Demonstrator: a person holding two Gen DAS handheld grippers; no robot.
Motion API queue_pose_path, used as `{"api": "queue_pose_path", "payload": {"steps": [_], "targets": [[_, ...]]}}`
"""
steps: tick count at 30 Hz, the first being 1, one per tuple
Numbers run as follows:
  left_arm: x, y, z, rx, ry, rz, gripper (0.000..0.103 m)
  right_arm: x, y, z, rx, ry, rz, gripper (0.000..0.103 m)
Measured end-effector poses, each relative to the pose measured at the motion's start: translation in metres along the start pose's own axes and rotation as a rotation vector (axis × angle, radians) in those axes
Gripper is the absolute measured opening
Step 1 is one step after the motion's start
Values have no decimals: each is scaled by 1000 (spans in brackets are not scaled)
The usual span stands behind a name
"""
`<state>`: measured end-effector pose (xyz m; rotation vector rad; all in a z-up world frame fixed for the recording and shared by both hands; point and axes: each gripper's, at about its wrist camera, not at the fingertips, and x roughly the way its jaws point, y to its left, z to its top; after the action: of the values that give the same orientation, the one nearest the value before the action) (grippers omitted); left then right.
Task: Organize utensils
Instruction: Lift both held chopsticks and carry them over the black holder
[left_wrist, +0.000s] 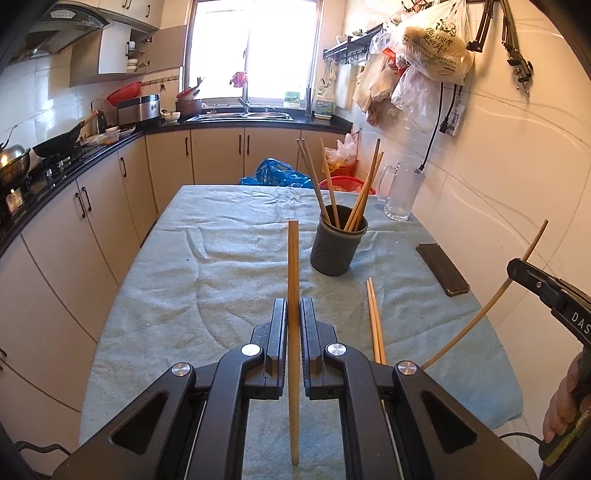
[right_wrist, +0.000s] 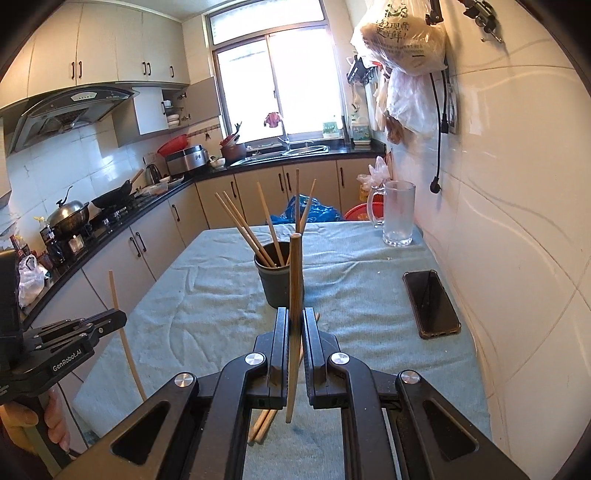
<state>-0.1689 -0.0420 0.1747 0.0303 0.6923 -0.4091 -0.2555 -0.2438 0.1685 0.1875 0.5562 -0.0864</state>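
A grey utensil cup (left_wrist: 338, 243) (right_wrist: 275, 282) holding several wooden chopsticks stands mid-table on the green cloth. My left gripper (left_wrist: 293, 306) is shut on one chopstick (left_wrist: 293, 266), which stands upright between its pads in front of the cup. My right gripper (right_wrist: 295, 317) is shut on another chopstick (right_wrist: 295, 273), also held upright just before the cup. Two loose chopsticks (left_wrist: 375, 317) (right_wrist: 264, 424) lie flat on the cloth between the grippers. In the left wrist view the right gripper (left_wrist: 517, 269) shows at the right edge with its chopstick (left_wrist: 480, 314); in the right wrist view the left gripper (right_wrist: 118, 317) shows at the left with its chopstick (right_wrist: 123, 332).
A black phone (left_wrist: 441, 267) (right_wrist: 430, 302) lies near the right wall. A glass mug (left_wrist: 402, 192) (right_wrist: 397, 214) stands at the far right corner. The cloth-covered table (left_wrist: 221, 258) (right_wrist: 207, 295) has kitchen counters (left_wrist: 66, 173) along the left and a tiled wall on the right.
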Motion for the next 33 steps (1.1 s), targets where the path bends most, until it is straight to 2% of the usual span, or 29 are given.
{"api": "queue_pose_path", "payload": {"steps": [12, 22, 28, 33], "targets": [[9, -1, 32, 55, -27, -9, 6, 16, 1, 14, -11, 0, 19, 8], [5, -6, 61, 101, -76, -82, 6, 29, 1, 30, -10, -9, 21, 8], [4, -15, 89, 121, -99, -131, 6, 37, 4, 52, -29, -40, 21, 8], [9, -27, 124, 121, -136, -166, 6, 46, 7, 84, -36, -97, 28, 8]]}}
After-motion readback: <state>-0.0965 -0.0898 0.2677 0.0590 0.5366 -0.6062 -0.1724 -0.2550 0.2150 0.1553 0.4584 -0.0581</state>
